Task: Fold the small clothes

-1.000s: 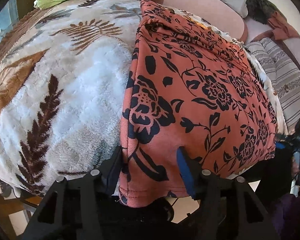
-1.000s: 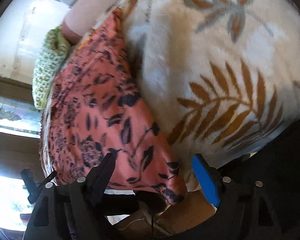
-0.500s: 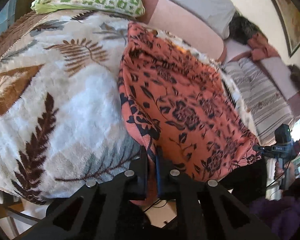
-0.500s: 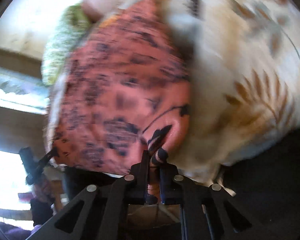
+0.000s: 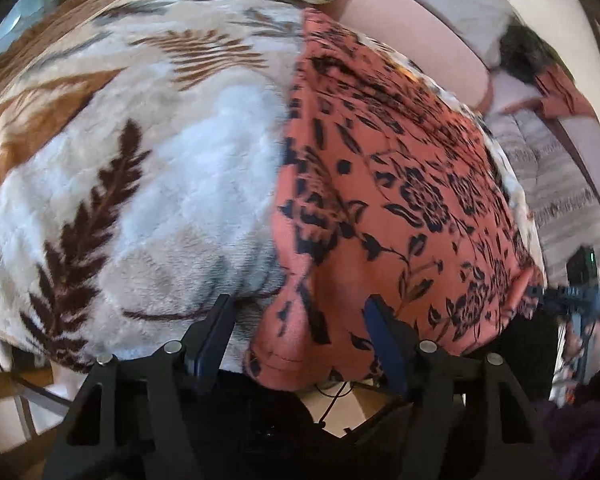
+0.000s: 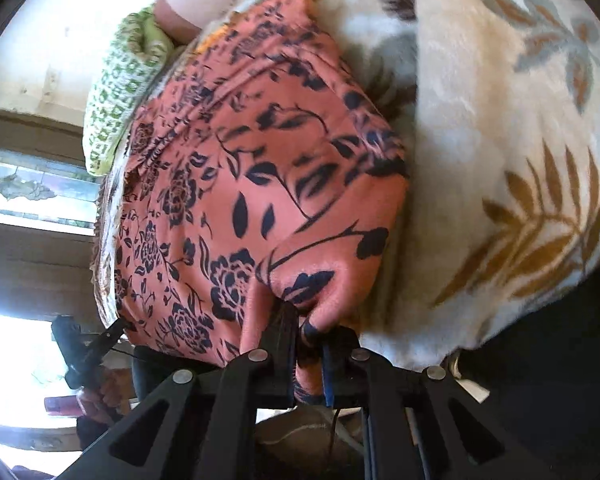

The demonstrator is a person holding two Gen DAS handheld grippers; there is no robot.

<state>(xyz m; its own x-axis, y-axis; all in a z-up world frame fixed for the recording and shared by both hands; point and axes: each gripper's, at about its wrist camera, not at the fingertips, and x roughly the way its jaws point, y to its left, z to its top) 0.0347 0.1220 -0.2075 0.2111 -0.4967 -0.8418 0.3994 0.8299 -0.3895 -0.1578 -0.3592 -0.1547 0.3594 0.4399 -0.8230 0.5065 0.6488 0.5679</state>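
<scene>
On the plush leaf-print blanket (image 5: 148, 184), the left tool (image 5: 300, 320) gapes around the thin floral garment (image 5: 400, 200); the right tool (image 6: 310, 332) pinches it.

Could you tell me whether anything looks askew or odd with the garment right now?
Yes: the grip is lopsided. The right gripper is shut on one near corner of the orange floral garment, bunching it, while the left gripper has its jaws open around the other corner, which droops over the edge of the leaf-print blanket.

No readable text, labels, brands or numbers in either view. The orange floral-print cloth (image 5: 400, 200), the fleece leaf-pattern blanket (image 5: 140, 200) and the green checked pillow (image 6: 116, 92) carry patterns only.
</scene>
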